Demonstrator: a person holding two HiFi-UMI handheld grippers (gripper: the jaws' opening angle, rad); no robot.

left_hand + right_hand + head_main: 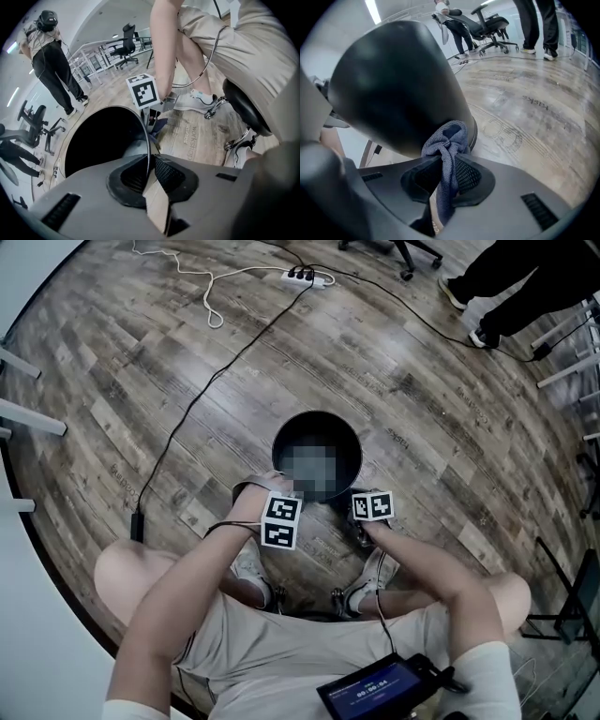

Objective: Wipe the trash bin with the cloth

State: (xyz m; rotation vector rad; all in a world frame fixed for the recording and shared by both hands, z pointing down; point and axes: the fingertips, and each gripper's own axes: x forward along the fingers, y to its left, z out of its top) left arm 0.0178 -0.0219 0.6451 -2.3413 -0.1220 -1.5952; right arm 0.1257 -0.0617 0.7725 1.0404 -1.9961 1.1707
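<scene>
Head view: jaws of left gripper (149,172) and right gripper (449,174) hidden under marker cubes (281,521); cloth (448,140) hidden too. Trash bin (279,439) bottom masked by blur. Standing person (525,282) cut off at upper right edge, legs only. Cloth tail lost between right jaws.

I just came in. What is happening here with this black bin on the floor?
A seated person works on the black trash bin with two tools. The left hand-held gripper is clamped on the bin's rim, steadying it. The right hand-held gripper holds a blue-grey cloth bunched against the bin's outer wall, near its base.
</scene>
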